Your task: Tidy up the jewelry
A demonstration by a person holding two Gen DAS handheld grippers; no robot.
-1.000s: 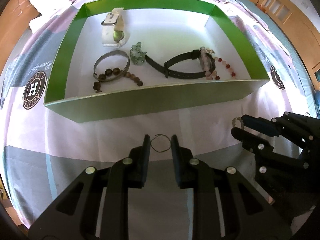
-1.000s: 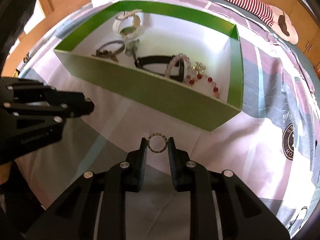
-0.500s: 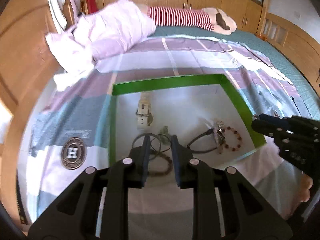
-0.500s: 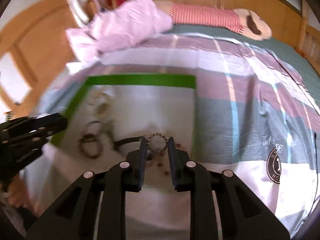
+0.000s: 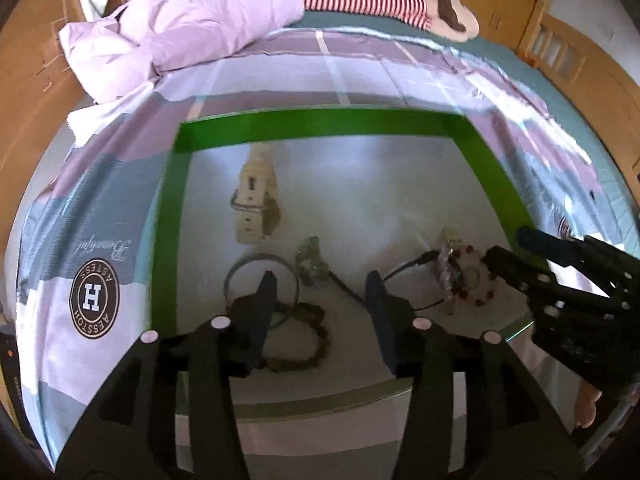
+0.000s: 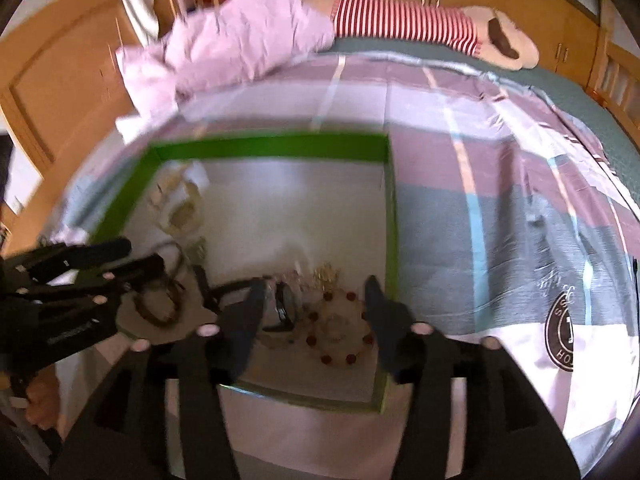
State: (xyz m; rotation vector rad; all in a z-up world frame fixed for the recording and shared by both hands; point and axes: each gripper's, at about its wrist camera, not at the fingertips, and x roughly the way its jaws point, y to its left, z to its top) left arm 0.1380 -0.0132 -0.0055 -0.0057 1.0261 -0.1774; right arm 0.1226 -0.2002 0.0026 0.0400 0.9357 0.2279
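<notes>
The green box (image 5: pixel 168 240) lay on the bed under both tools, its long axis running left to right. The left gripper (image 5: pixel 320 292) hung spread and empty above the silver bangle (image 5: pixel 260 276) and brown beads (image 5: pixel 312 340) at the near-left. The right gripper (image 6: pixel 314 300), likewise spread and empty, hung over the red bead bracelet (image 6: pixel 340 328) (near-right corner), the nearer hand for it.
</notes>
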